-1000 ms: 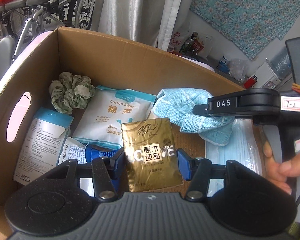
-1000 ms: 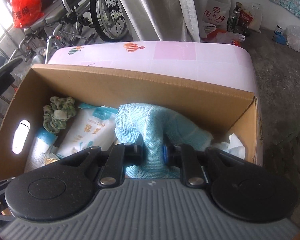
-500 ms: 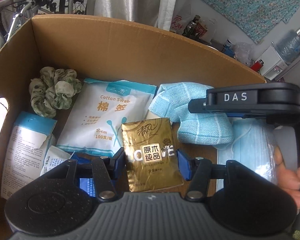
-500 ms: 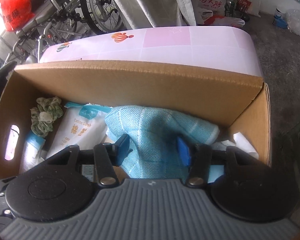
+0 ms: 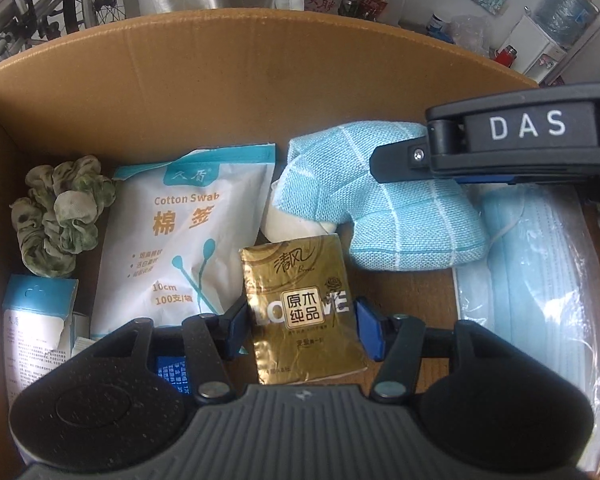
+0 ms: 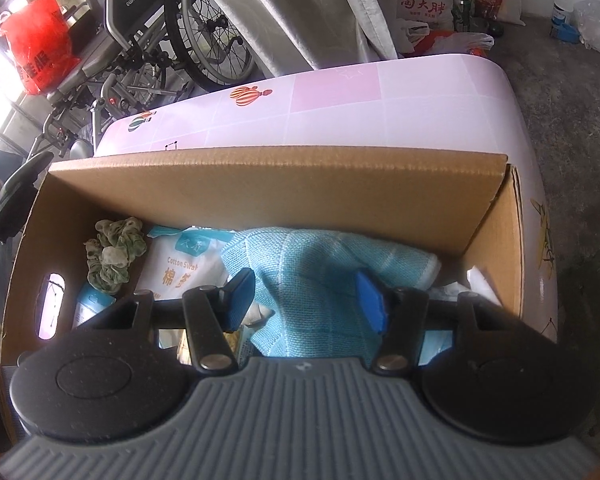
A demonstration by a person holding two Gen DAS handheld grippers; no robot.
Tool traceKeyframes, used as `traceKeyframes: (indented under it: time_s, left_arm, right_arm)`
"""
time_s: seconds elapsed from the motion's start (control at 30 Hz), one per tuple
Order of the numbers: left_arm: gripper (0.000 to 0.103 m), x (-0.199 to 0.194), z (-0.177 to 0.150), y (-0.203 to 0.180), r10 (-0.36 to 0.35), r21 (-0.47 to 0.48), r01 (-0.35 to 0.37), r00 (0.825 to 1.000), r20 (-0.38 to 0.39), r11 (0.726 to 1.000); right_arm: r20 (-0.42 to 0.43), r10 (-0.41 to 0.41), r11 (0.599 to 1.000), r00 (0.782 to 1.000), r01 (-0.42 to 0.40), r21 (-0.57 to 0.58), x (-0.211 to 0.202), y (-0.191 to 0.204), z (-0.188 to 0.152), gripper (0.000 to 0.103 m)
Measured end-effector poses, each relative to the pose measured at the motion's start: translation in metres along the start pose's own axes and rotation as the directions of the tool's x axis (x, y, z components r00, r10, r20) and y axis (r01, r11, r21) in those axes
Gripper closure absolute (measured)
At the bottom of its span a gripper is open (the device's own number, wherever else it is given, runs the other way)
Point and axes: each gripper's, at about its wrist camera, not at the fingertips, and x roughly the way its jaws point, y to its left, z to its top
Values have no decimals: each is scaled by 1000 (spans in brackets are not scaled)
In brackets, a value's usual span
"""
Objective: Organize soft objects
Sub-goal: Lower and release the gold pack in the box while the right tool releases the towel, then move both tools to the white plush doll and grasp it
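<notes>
Two hand-held grippers: left hand-held gripper (image 5: 302, 326) clamps the upright gold tissue pack (image 5: 302, 316); right hand-held gripper (image 6: 306, 300), just opened, straddles the blue cloth (image 6: 316, 276) loosely.

**Soft goods lying in the cardboard box**

Seen from the left wrist, the cardboard box (image 5: 228, 80) holds a gold tissue pack (image 5: 304, 312) at centre, upright in view. At 12 to 1 o'clock of it lies a bunched blue cloth (image 5: 384, 216). A white cotton swab bag (image 5: 180, 240) sits at 10 o'clock, a green scrunchie (image 5: 64, 212) farther left. Blue face masks (image 5: 540, 280) lie at 3 o'clock.
</notes>
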Motion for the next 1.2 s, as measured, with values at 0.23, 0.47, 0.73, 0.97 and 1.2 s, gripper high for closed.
traceKeyframes:
  time_s: [0.23,0.47,0.73,0.97,1.2]
  left_arm:
    - [33,-6,0,5,-46,-2,46,999,14,999]
    - [33,-46,-4,13,-45,-37,49,994,95,998]
    - [23,-126,-40,13,-89,-72,107,972,216,992]
    - [12,-218,-117,33,-93,-119,137,943,319,983]
    - [9,-273,-229,71,53,-212,31,924,380,977]
  right_arm:
    - [10,12,1000,1000,-12,7,-6,-1,-1,47]
    - [56,85,996,995,-87,27,-33,-4,-6,41]
    - [161,217,973,963,-226,41,-118,-9,-31,34]
    - [210,301,951,930,-309,3,-222,-10,-104,21]
    - [222,325,946,919,-319,-66,-281,5,-207,7]
